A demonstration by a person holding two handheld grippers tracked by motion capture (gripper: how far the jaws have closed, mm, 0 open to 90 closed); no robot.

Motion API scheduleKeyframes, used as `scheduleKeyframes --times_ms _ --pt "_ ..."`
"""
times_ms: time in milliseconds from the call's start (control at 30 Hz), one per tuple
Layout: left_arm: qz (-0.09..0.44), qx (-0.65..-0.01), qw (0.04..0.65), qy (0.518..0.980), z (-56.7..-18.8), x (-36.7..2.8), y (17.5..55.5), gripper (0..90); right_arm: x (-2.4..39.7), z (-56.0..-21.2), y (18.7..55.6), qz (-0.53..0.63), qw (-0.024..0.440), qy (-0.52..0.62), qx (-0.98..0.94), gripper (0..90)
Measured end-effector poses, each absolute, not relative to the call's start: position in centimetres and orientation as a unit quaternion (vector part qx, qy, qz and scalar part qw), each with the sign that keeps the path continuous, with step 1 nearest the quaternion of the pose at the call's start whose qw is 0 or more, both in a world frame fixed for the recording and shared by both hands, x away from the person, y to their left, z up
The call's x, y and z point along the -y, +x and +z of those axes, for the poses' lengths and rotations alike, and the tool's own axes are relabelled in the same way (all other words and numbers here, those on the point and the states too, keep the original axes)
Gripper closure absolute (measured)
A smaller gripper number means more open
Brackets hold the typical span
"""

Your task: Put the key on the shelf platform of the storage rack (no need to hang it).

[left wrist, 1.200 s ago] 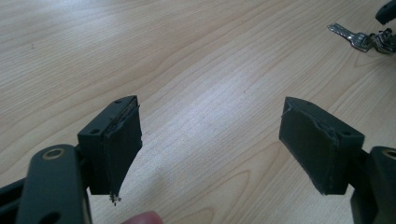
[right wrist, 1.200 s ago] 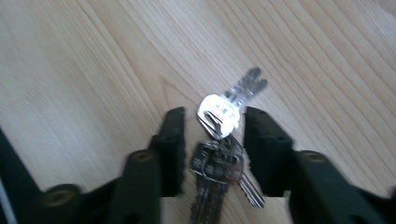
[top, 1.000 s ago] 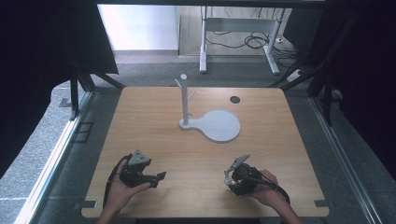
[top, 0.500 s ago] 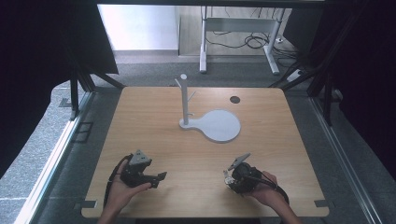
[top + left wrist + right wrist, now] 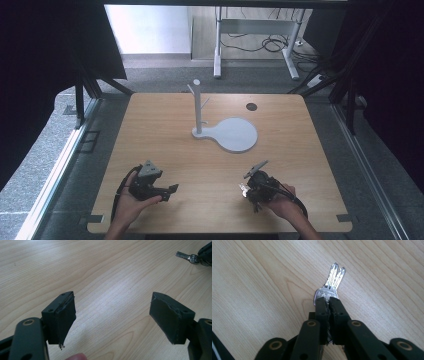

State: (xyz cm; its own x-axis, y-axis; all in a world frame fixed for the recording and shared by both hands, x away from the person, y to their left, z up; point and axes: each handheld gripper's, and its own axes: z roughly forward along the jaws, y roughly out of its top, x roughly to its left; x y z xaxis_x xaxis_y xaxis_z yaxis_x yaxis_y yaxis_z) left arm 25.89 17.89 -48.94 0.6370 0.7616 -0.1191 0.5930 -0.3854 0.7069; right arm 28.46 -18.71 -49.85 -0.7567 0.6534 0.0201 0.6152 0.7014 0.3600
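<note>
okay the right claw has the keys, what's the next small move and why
Probably lift the right claw and carry the keys toward the stand. They are pinched by the heads, blades free, and the stand's pegs hang bare at the far middle of the table. The left claw is open, holding nothing.

You've got a pale wood-grain table top (image 5: 165,135) with a smooth, low-sheen finish that catches soft glare between your jaws. The pair of silver metal keys (image 5: 331,285) is bright and shiny, with stamped heads and cut ridges. Your black right gripper (image 5: 329,305) looks like matt plastic with brassy rivets at the joints. The black left gripper (image 5: 112,315) has matt, rubbery-looking pads (image 5: 63,320), rough and frayed along the edges. The white stand with round base (image 5: 227,132) looks smooth and matt, probably plastic.
</note>
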Motion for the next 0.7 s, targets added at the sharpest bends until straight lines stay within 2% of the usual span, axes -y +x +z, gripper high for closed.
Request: scheduleKeyframes --times_ms 367,700 --pt "0.113 -0.412 0.373 0.824 -48.9 -17.9 25.9 21.4 18.7 -49.3 28.4 0.173 0.054 0.341 -0.922 89.7" --pt "0.113 -0.409 0.375 0.824 -48.9 -18.0 25.9 21.4 18.9 -45.8 28.6 0.179 0.054 0.318 -0.93 89.9"
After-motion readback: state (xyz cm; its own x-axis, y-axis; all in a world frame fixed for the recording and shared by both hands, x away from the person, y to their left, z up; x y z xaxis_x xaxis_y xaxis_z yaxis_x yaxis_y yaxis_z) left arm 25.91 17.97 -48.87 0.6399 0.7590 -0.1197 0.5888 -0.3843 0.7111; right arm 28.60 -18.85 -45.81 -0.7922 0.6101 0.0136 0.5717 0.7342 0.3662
